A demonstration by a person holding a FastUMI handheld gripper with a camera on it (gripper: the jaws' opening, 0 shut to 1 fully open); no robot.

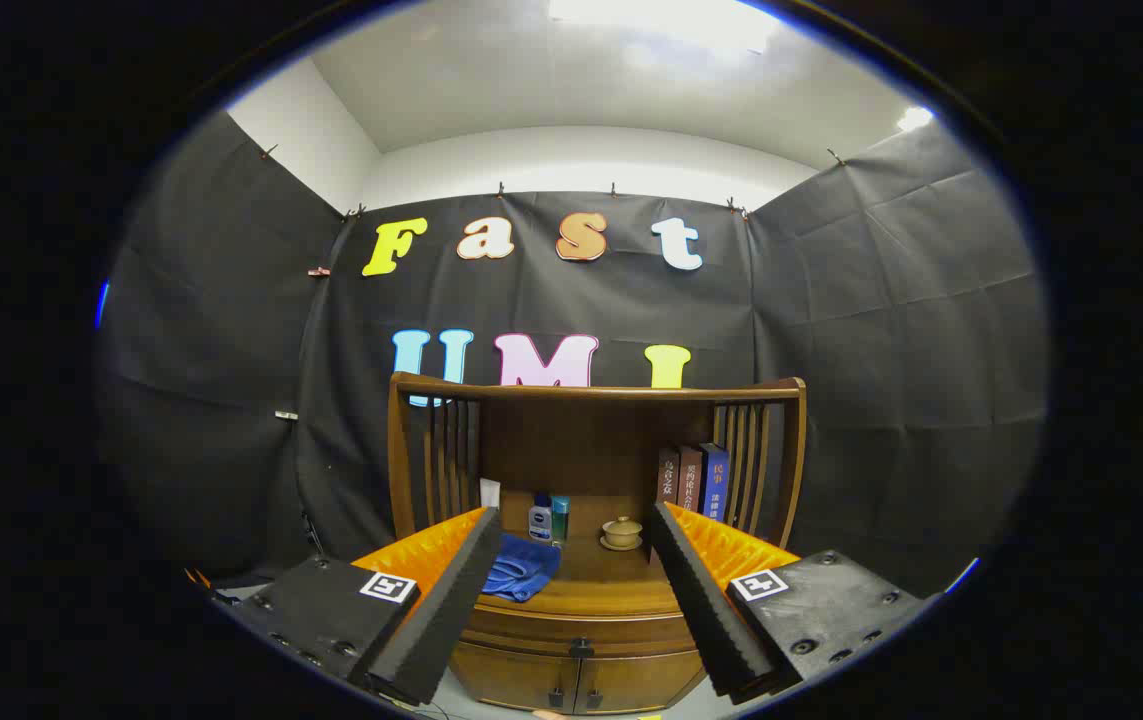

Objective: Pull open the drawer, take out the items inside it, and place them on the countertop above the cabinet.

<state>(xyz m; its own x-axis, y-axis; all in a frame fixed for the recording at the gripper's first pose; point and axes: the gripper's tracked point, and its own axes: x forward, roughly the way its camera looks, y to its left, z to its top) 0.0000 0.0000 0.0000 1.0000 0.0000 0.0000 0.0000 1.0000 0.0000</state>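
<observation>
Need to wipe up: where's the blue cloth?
The blue cloth lies on the countertop, just inside the left finger of the open gripper, before two small bottles.

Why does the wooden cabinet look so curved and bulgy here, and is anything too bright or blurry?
In the gripper view, the fisheye lens bows the cabinet and its top rail; the ceiling light glares white; the open gripper looms large and soft, while the books and blue cloth stay fairly sharp.

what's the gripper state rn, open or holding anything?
Gripper: jaws wide open, holding nothing, hanging in front of the wooden cabinet, whose drawer looks closed.
</observation>
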